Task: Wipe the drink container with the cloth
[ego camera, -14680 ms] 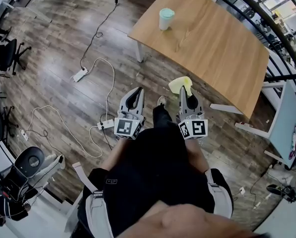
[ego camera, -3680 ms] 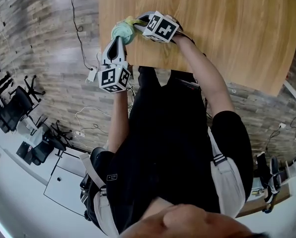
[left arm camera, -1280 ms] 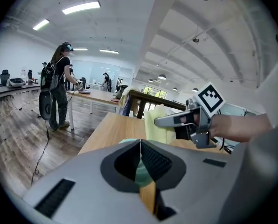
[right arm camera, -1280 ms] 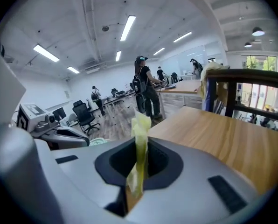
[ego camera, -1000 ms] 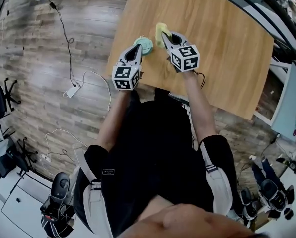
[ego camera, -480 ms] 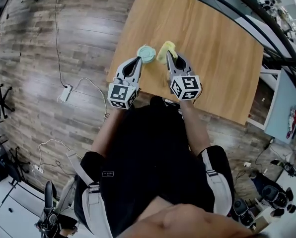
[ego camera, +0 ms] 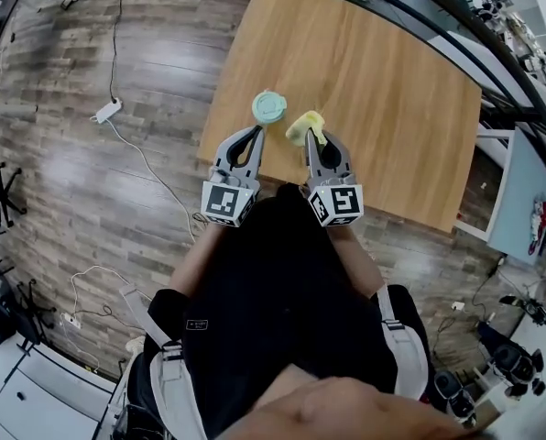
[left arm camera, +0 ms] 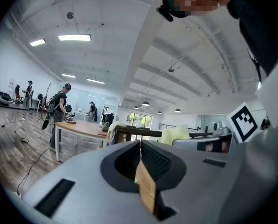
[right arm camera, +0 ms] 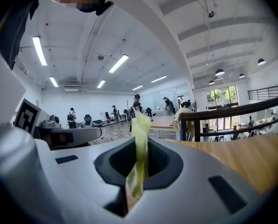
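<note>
Yellow cloth [ego camera: 302,126] in R hand-held gripper [ego camera: 316,140], cup [ego camera: 268,108] just beside, on table [ego camera: 392,71]

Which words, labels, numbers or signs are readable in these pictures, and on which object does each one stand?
No readable text in any view.
The cubes on the left gripper and right gripper: black-and-white square markers, patterns only, no letters.
The drink container: no print visible on its lid.
The cloth: plain yellow, no label.
The panel at the head view's right edge: coloured marks, too small to read.
</note>
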